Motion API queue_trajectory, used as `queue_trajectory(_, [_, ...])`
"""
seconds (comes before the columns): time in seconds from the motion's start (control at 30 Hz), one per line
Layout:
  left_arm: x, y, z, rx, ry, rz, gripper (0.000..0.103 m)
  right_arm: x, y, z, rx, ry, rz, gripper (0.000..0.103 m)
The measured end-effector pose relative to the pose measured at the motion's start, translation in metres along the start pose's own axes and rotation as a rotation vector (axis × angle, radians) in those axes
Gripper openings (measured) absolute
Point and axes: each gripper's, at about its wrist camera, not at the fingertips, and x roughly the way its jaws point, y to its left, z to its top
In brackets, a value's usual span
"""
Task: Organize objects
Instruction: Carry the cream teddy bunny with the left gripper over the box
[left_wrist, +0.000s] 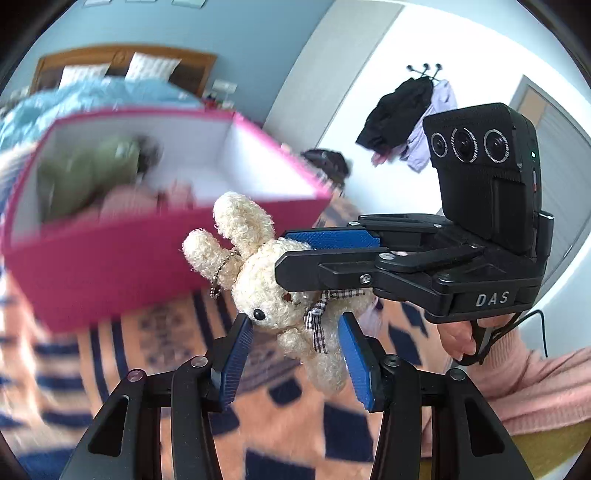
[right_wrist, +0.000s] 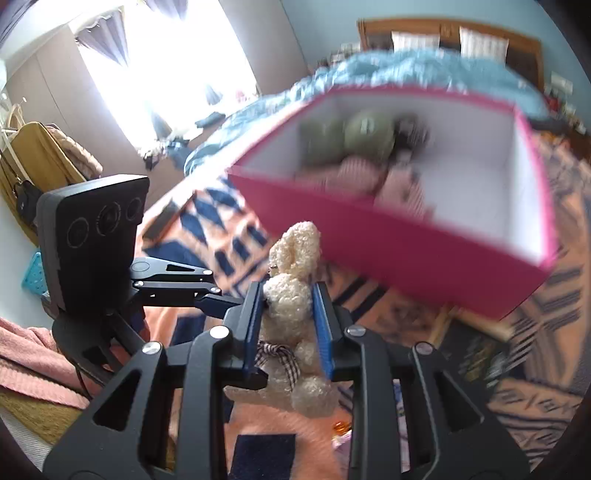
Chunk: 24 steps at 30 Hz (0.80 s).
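The right gripper (right_wrist: 288, 325) is clamped on a cream plush rabbit (right_wrist: 291, 314), its blue pads (right_wrist: 320, 325) pressing both sides of the toy, which hangs in the air just in front of an open pink box (right_wrist: 388, 236). The rabbit (left_wrist: 273, 291) is curly-furred, with two long ears, a black bead eye, a checked ribbon at the neck and a small ball chain by the ears. The left gripper (left_wrist: 295, 354) stands spread wide beneath it, one pad (left_wrist: 236, 362) near the rabbit's face. Blurred green and pink soft things lie inside the box, above a patterned orange and navy blanket (left_wrist: 177, 332).
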Motion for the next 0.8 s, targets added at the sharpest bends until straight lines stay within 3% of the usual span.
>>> queue_trajectory(0.17, [0.000, -0.007, 0.045, 0.065, -0.045, 0.043, 0.049, -0.025, -0.008, 0.032, -0.023, -0.105, -0.031, 0.029])
queue_trajectory(0.37, [0.014, -0.002, 0.098, 0.096, -0.060, 0.105, 0.049, -0.026, -0.032, 0.067, -0.019, -0.160, -0.064, 0.029])
queue_trajectory(0.5, [0.031, 0.016, 0.114, 0.082, -0.050, 0.152, 0.049, -0.013, -0.056, 0.087, 0.013, -0.160, -0.063, 0.029])
queue_trajectory(0.8, [0.081, 0.050, 0.141, 0.030, 0.056, 0.200, 0.048, 0.034, -0.112, 0.109, 0.070, -0.087, -0.156, 0.029])
